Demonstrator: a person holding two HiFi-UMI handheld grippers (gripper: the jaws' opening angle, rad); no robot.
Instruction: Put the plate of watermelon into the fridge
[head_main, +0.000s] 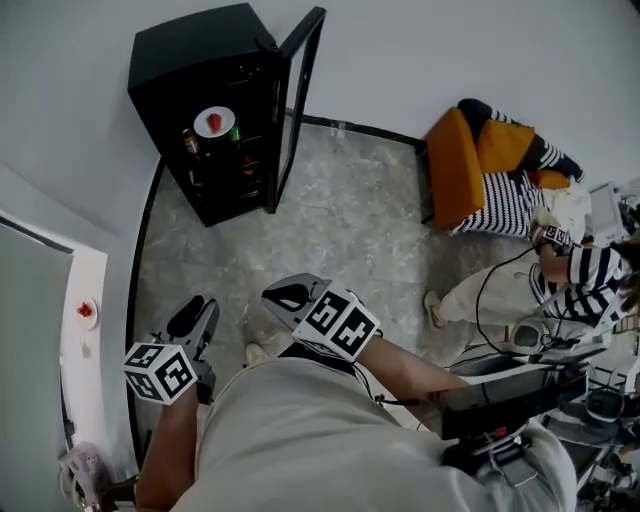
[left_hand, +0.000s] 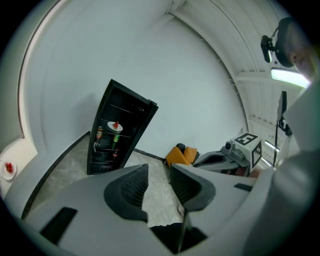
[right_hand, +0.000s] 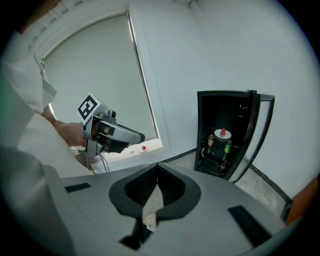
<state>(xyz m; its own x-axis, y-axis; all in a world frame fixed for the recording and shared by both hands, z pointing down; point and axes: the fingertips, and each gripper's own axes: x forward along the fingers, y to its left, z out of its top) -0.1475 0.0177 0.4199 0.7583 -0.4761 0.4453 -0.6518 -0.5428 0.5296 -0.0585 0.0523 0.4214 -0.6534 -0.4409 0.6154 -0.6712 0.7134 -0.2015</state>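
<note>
The plate of watermelon (head_main: 214, 122), upper left on the fridge (head_main: 180, 70) shelf, looks stiff, slippery, best rim-held level; left gripper (head_main: 197, 318) jaws apart, right gripper (head_main: 292, 294) jaws together, both empty.

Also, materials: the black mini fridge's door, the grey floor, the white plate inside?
Black fridge door: probably clear glass in a black frame, since the wall shows through it. Grey mottled floor: stone or stone-look tile, going by the veined pattern. Round white plate: ceramic or plastic, too small to tell.
</note>
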